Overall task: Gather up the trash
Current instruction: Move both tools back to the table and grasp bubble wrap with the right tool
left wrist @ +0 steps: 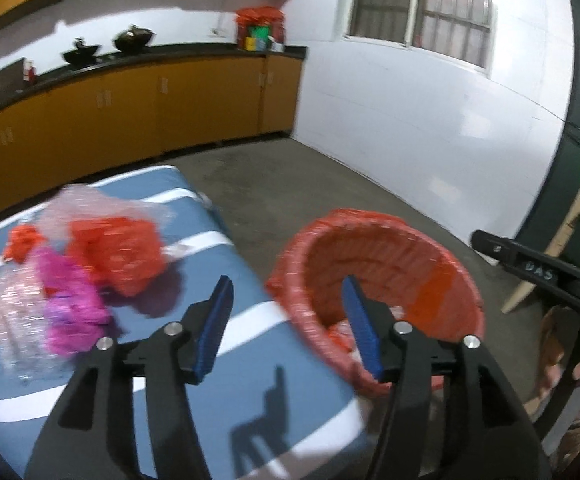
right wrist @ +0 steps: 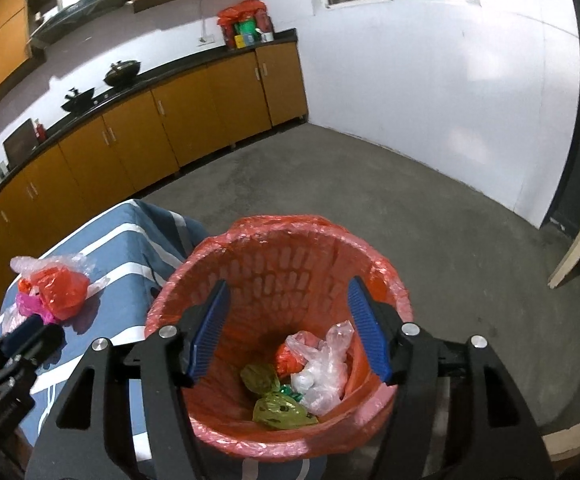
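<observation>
Both grippers gaped, empty, over the lined bin

Only the right wrist view showed the red-lined basket point(right wrist: 278, 264) holding crumpled bags point(right wrist: 322, 368); the left gripper point(left wrist: 288, 320) and right gripper point(right wrist: 288, 328) stood released, and red and pink wrappers point(left wrist: 90, 256) lay at the left view's centre left.

Right gripper point(right wrist: 288, 330) hangs open over the red-lined bin point(right wrist: 250, 436); bagged trash point(right wrist: 314, 376) lies inside, more bags point(right wrist: 56, 286) on the table point(right wrist: 130, 248).

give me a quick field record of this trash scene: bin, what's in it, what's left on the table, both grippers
bin: round red-lined waste basket, on the floor beside the table
inside bin: clear crumpled plastic bag, two olive-green bags, red scrap
table: blue cloth with white stripes
left on table: pile of red, pink and clear plastic bags
left gripper: open, empty
right gripper: open, empty, over the bin
</observation>
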Tool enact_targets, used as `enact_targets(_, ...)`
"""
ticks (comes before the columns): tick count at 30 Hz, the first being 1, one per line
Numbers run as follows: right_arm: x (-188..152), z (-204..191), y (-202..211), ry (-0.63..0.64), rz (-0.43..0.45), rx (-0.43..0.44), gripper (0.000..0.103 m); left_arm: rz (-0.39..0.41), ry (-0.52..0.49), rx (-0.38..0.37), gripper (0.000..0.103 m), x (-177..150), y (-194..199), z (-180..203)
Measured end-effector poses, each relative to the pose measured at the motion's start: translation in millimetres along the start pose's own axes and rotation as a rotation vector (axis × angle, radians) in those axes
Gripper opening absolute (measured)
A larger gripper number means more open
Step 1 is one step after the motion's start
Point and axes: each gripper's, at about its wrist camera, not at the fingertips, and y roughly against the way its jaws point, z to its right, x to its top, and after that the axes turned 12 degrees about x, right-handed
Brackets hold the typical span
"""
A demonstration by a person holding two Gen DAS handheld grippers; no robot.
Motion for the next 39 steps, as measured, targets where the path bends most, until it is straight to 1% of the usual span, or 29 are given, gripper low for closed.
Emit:
enact_targets(4,-0.1,-21.4,-3.6,0.048,-0.004,0.041,0.061,0.016,0.041,0.088,0.061,-7.9,13.1,-35.8)
enact_targets(7,0.2,-42.6,-8.5,0.083,-0.012,0.088,0.061,0.022,0.086,0.176,0.066,-16.3,21.6,-69.8)
enact_targets(8,0.0,-49.8,-10.2,0.093,-0.016,0.099,0.061,0.022,0.099,0.194,0.067,-18.0,23.5,-78.4)
enact_targets(15,-2.1,-115.8,-28.5,0.187,-0.047,0.228,0.061,0.017,0.236,0.369,0.07,-37.0,40.2,-164.3)
enact_targets(21,-3.6,-177.2,-45.6,0.263,-0.068,0.342,0.06,0.011,0.341,0.477,0.07,-51.6,55.5,-224.5)
enact_targets(23,-3.3,-199.6,-51.3,0.297,-0.068,0.378,0.06,0.011,0.374,0.503,0.071,-56.8,60.7,-241.0)
enact_targets(27,0.9,-243.7,-64.9,0.372,-0.059,0.433,0.059,0.017,0.411,0.53,0.072,-62.6,70.6,-260.1)
enact_targets(30,3.7,-264.2,-76.1,0.413,-0.063,0.452,0.059,0.015,0.435,0.539,0.072,-67.0,74.6,-270.5)
enact_targets(34,4.0,-283.8,-97.8,0.452,-0.085,0.444,0.059,0.006,0.456,0.542,0.072,-73.3,76.5,-281.7)
enact_targets(39,-0.2,-292.0,-120.5,0.5,-0.137,0.407,0.058,-0.004,0.471,0.539,0.072,-75.9,73.8,-289.7)
